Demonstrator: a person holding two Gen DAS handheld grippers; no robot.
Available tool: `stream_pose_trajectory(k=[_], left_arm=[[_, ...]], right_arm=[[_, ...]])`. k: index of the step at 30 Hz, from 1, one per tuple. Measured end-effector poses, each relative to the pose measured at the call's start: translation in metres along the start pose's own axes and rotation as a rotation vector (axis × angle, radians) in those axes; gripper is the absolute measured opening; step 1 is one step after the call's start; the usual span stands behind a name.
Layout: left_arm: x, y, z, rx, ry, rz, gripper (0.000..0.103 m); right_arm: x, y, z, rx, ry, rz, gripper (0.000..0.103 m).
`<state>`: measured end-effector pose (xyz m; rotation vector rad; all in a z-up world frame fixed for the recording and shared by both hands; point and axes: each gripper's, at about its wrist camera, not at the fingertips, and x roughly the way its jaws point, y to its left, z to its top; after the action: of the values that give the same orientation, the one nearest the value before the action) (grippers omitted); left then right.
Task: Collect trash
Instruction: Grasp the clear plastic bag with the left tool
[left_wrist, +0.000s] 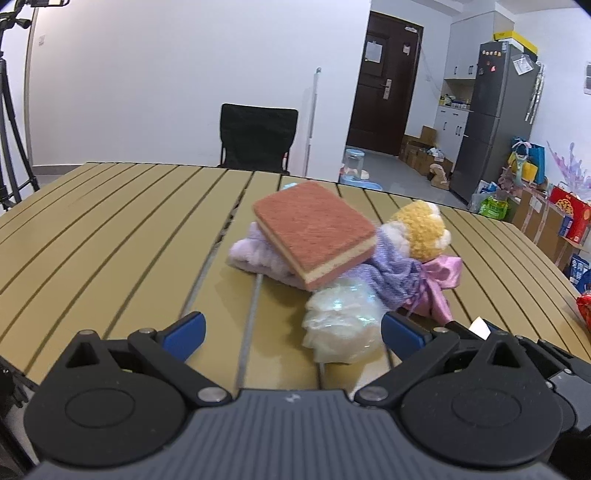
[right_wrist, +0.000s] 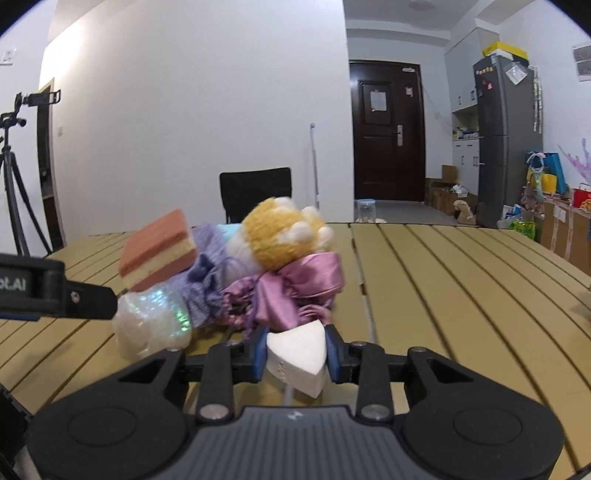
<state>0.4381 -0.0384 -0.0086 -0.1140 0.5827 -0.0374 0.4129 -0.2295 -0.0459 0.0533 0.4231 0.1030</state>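
White tissue (right_wrist: 297, 356) pinched in right gripper (right_wrist: 295, 354); lift straight, clear of pile (right_wrist: 236, 273) ahead. Left gripper (left_wrist: 291, 332) spread, empty.

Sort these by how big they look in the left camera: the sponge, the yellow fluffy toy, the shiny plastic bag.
1. sponge
2. shiny plastic bag, though it sits nearest the camera, so it may only look big
3. yellow fluffy toy

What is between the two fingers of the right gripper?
A folded white paper sits between them, squeezed by the blue fingers of the right gripper. The right wrist view shows this.
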Motion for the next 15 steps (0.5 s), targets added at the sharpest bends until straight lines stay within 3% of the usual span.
stream_pose_trajectory(k=[8, 15], left_arm=[[0.028, -0.023, -0.006, 0.016, 0.034, 0.011, 0.103], [0.05, -0.034, -0.011, 0.038, 0.05, 0.072, 0.103]], right_arm=[[-0.005, -0.026, 0.001, 0.031, -0.013, -0.05, 0.031], [-0.004, -0.04, 0.0, 0.043, -0.006, -0.078, 0.031]])
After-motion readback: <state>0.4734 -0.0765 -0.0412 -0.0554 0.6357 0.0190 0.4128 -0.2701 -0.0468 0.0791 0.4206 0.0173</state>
